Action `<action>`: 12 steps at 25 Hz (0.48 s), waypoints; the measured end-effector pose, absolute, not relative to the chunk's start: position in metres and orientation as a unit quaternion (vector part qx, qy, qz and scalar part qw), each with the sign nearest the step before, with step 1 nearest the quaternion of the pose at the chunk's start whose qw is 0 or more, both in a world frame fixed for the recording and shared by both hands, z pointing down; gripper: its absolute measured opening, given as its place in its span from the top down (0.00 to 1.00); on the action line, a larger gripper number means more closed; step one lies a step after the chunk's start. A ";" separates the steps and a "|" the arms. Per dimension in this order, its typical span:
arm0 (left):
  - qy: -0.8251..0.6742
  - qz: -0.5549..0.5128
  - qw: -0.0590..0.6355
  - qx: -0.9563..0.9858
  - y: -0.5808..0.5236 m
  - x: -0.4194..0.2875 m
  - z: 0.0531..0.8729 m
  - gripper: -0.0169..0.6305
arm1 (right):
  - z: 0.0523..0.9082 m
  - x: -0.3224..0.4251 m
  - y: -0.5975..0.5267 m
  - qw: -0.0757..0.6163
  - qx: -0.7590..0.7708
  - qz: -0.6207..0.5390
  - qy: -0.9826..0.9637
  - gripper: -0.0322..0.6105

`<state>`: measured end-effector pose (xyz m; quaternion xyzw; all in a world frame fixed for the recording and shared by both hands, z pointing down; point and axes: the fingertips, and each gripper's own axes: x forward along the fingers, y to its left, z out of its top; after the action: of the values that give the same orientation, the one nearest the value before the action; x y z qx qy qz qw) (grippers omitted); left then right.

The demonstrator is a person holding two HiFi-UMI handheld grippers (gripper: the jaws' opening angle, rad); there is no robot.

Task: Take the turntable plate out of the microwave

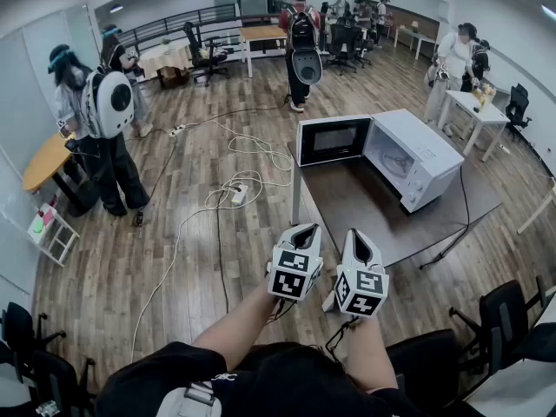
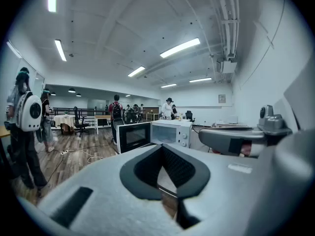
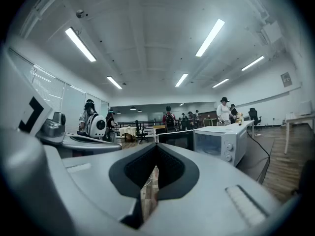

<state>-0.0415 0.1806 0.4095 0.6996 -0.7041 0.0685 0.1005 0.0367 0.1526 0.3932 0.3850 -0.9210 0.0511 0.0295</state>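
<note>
Holding grey left gripper [image 1: 304, 231] and right gripper [image 1: 358, 237] shut, empty, well short of round glass turntable plate [image 1: 395, 164] inside open white microwave [image 1: 427, 150] far right — probably heavy, slippery, breakable; best pinched at rim

You stand over a wood-plank floor [image 1: 200, 146] strewn with white cables [image 1: 233, 196]. Round orange table [image 1: 43, 162] far left, office chair [image 1: 204, 55] upper centre, ceiling striplights [image 3: 210, 37] overhead.

Smooth glossy microwave casing [image 1: 419, 148], matt tabletop [image 1: 354, 203] (floor [image 1: 104, 268]: polished wood planks).
</note>
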 end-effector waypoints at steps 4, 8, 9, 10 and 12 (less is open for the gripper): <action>-0.699 0.063 0.111 0.704 0.178 -0.039 0.408 0.97 | 0.393 0.040 0.148 0.027 0.387 0.062 -0.919 0.94; -0.699 0.065 0.115 0.703 0.176 -0.036 0.412 0.97 | 0.395 0.043 0.148 0.027 0.387 0.060 -0.920 0.94; -0.698 0.066 0.115 0.703 0.176 -0.035 0.412 0.97 | 0.395 0.044 0.147 0.027 0.387 0.060 -0.920 0.94; -0.698 0.067 0.113 0.704 0.175 -0.034 0.412 0.97 | 0.396 0.045 0.147 0.027 0.387 0.060 -0.920 0.94; -0.698 0.068 0.107 0.704 0.175 -0.031 0.411 0.97 | 0.396 0.048 0.147 0.021 0.389 0.062 -0.919 0.94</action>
<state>-0.0308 0.1746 0.4114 0.7044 -0.6983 0.0682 0.1074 0.0485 0.1465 0.3965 0.3886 -0.9190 0.0625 0.0212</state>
